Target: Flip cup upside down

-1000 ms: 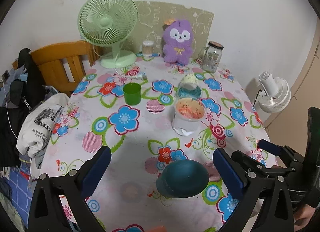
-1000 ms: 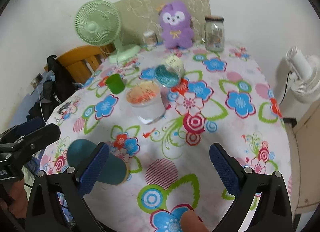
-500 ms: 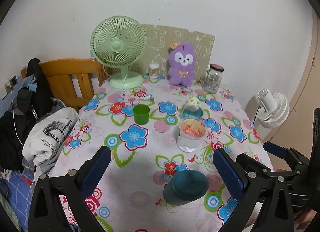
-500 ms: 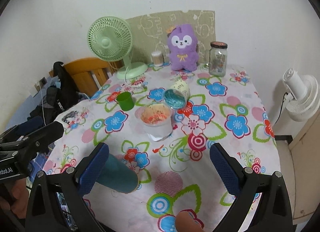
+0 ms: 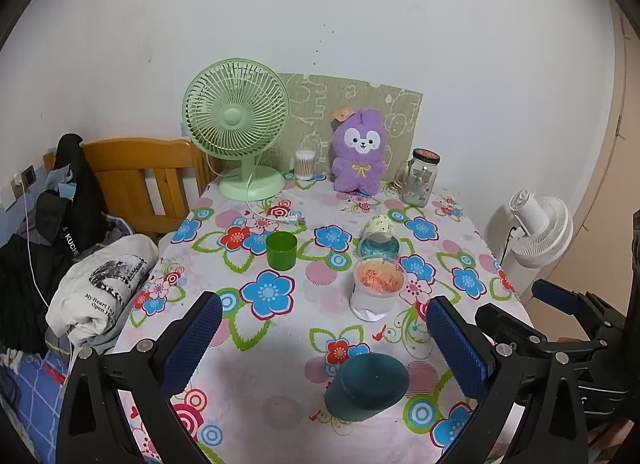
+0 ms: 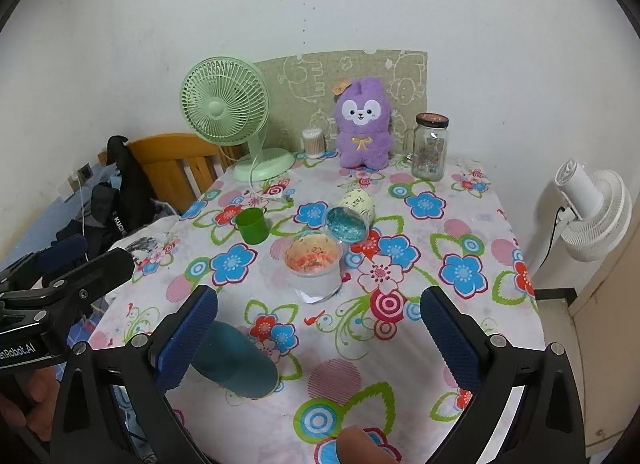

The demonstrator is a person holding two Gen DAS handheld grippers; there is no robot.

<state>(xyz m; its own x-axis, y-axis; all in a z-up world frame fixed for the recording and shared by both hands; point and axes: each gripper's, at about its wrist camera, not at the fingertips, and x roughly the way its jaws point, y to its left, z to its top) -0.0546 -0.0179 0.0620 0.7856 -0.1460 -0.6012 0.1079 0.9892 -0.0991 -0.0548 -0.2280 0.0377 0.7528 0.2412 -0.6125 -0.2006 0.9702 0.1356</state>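
Observation:
A dark teal cup (image 5: 366, 386) stands upside down on the flowered tablecloth near the front edge; it also shows in the right wrist view (image 6: 236, 364). My left gripper (image 5: 324, 338) is open and empty, just behind and above the cup. My right gripper (image 6: 318, 330) is open and empty, with the cup beside its left finger. A green cup (image 5: 281, 250) stands upright mid-table. A clear cup with orange residue (image 5: 377, 292) stands upright. A cream cup with a teal inside (image 5: 378, 238) lies on its side behind it.
A green desk fan (image 5: 238, 124), a cotton-swab pot (image 5: 305, 164), a purple plush toy (image 5: 360, 154) and a glass jar (image 5: 420, 176) line the table's back edge. A wooden chair with clothes (image 5: 132, 180) is at the left. A white fan (image 5: 538, 230) stands at the right.
Both grippers have drawn back and risen from the table, so more wall shows and the objects look smaller. The teal cup has stayed put. Both grippers have stayed open.

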